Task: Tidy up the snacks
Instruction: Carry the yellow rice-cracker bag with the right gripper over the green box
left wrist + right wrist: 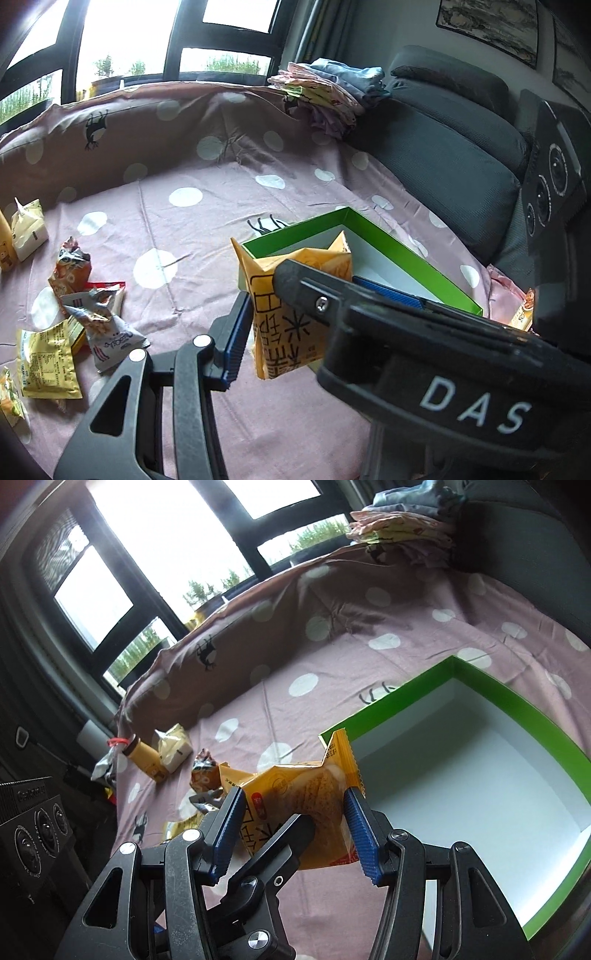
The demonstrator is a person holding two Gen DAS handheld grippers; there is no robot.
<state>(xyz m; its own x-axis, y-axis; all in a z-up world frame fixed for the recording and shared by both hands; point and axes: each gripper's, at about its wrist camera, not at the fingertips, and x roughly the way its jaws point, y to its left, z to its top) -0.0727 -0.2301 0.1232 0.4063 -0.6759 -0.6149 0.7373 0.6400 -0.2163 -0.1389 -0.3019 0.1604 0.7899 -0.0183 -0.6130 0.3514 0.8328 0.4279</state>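
Snack packet (295, 797), orange-yellow with black lettering and crinkled, sits clamped between blue-padded fingers (354, 823).

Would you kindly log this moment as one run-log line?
left tongs: shut on orange snack packet | right tongs: shut on another orange packet | green box: empty | loose snacks: on bedspread

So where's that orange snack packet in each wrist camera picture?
Left wrist: orange snack packet at centre, between the blue pads, in front of the green box.
Right wrist: orange snack packet low centre, between the blue pads, left of the green box.
Shared landmark: the green box.
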